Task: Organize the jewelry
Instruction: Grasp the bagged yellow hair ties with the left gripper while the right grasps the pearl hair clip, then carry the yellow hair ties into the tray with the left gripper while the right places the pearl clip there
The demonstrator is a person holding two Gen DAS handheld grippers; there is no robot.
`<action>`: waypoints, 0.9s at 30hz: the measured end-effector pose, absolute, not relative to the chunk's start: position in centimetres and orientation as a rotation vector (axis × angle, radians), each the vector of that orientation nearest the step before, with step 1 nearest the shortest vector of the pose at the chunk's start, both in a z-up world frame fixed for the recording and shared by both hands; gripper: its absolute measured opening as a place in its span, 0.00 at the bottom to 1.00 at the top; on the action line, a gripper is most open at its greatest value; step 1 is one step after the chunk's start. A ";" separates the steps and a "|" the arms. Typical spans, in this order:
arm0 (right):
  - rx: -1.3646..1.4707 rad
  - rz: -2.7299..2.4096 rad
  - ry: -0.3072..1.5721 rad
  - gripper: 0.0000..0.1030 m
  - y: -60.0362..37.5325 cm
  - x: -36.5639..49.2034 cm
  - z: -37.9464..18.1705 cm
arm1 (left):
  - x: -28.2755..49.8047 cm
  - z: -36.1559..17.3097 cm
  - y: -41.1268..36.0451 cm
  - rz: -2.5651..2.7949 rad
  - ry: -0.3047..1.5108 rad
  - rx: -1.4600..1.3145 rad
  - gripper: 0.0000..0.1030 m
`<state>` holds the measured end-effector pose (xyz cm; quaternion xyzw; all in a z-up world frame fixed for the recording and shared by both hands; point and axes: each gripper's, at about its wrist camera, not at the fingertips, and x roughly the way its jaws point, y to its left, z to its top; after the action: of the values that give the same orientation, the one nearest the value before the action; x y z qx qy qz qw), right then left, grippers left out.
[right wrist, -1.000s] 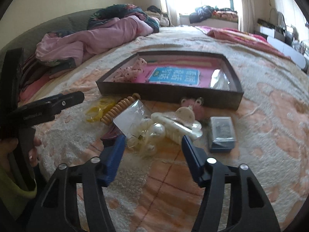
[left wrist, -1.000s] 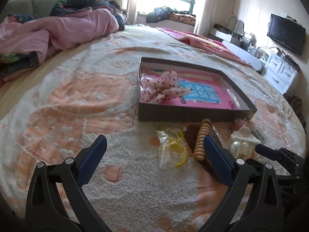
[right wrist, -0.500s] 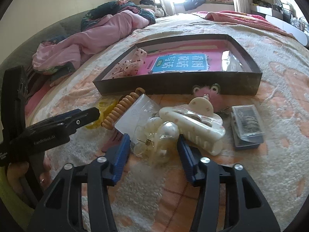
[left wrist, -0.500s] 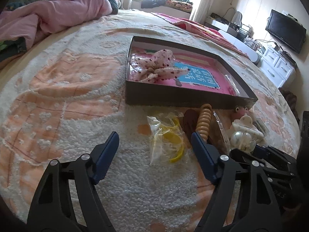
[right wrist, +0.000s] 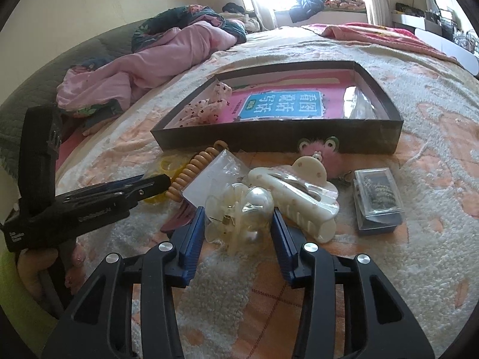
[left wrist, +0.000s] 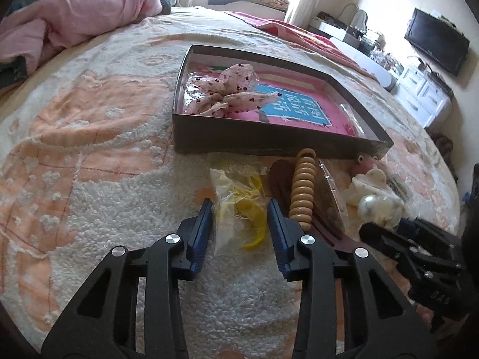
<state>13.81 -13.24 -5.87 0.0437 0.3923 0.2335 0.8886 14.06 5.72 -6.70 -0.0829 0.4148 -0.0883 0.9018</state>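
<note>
A dark shallow box [left wrist: 269,142] with a pink floor lies on the bed and holds a spotted fabric bow [left wrist: 230,91]; it also shows in the right wrist view [right wrist: 374,140]. My left gripper [left wrist: 239,218] is open with its fingers either side of a clear bag of yellow hair ties [left wrist: 242,209]. Beside the bag lies a tan spiral hair tie [left wrist: 304,188]. My right gripper [right wrist: 238,224] is open around a clear pearl hair clip [right wrist: 242,209]. A cream claw clip [right wrist: 299,191] lies just to the right of the pearl clip.
A pink furry frog clip [right wrist: 318,149] leans against the box front. A small clear case [right wrist: 377,197] lies to the right. A dark red clip [right wrist: 179,221] lies under the left gripper's tip. A pink duvet [right wrist: 155,59] is heaped at the back left.
Both grippers have moved forward and down. The left fingers have narrowed around the yellow tie bag. The right fingers have narrowed around the pearl clip.
</note>
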 end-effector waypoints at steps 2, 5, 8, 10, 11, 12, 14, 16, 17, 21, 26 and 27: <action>0.085 0.485 0.804 0.40 -13.5 13.5 -5.6 | 13.9 -6.5 5.7 -0.180 0.854 -0.172 0.27; 0.076 0.482 0.791 0.40 -13.7 13.3 -5.3 | 13.5 -6.1 5.7 -0.180 0.838 -0.177 0.26; 0.076 0.480 0.782 0.40 -14.0 13.3 -4.9 | 12.8 -5.2 5.7 -0.174 0.803 -0.168 0.26; 0.077 0.478 0.775 0.40 -14.4 13.2 -4.6 | 12.4 -4.6 5.7 -0.176 0.784 -0.173 0.26; 0.076 0.477 0.774 0.40 -14.4 13.2 -4.5 | 12.3 -4.3 5.7 -0.176 0.776 -0.173 0.26; 0.076 0.474 0.769 0.40 -14.6 13.1 -4.4 | 12.0 -3.9 5.6 -0.177 0.765 -0.169 0.26; 0.076 0.470 0.762 0.40 -14.9 13.0 -4.1 | 11.8 -3.4 5.2 -0.184 0.753 -0.168 0.26; 0.077 0.464 0.754 0.40 -15.3 12.9 -3.6 | 11.6 -3.0 4.8 -0.192 0.741 -0.163 0.26; 0.080 0.458 0.748 0.40 -15.6 12.9 -3.4 | 11.6 -2.8 4.6 -0.195 0.738 -0.161 0.26; 0.085 0.431 0.728 0.40 -16.7 13.0 -2.7 | 11.5 -2.0 3.7 -0.212 0.721 -0.152 0.26; 0.106 0.388 0.707 0.40 -18.6 13.7 -1.9 | 11.7 -1.4 2.6 -0.231 0.708 -0.140 0.26; 0.112 0.379 0.703 0.40 -19.0 13.8 -1.7 | 11.9 -1.2 2.4 -0.237 0.707 -0.139 0.26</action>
<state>13.83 -18.96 -1.73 0.0546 0.3422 0.1846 0.9197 11.90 2.39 -1.25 -0.0678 0.3453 -0.1155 0.9289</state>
